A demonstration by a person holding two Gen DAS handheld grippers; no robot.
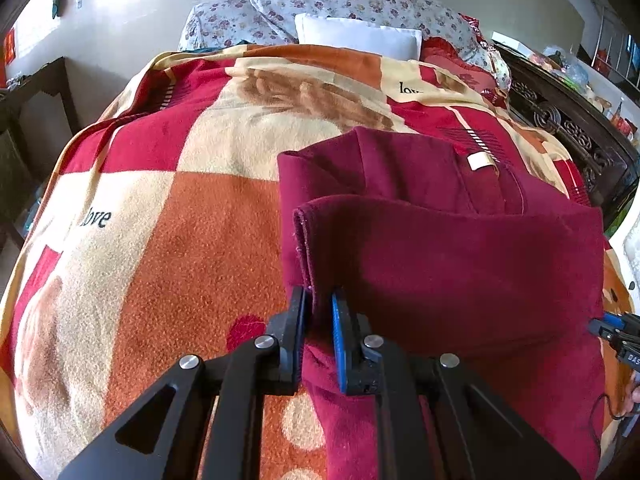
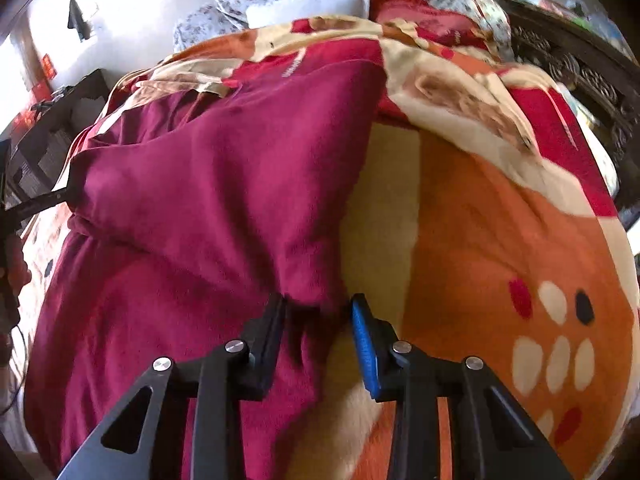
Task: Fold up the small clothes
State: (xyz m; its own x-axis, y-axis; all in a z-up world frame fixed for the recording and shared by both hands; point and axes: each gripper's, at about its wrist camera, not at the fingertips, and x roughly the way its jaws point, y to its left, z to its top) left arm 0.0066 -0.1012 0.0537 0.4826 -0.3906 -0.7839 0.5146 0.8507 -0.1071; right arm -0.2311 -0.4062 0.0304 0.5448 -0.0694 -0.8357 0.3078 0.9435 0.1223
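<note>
Lay spread on the fleecy red, orange and cream patterned blanket [image 1: 192, 240] of the bed: a maroon fleece garment [image 1: 460, 248], part-folded. Clamped on its near left hemmed edge, the left gripper [image 1: 319, 320]. Straddled the near right corner, the right gripper [image 2: 318, 312], jaws apart, blue pad [image 2: 364, 344] clear of the cloth.

Garment [image 1: 460, 248] lies on blanket [image 1: 168, 248] covering the bed, right of centre in left wrist view, near part folded over the far part. Pillows [image 1: 352, 4] at far end behind the blanket. Left gripper [image 1: 319, 304] at garment's near left edge, right gripper [image 2: 318, 308] at its near right corner. Carved headboard [image 1: 568, 132] along the right side.
</note>
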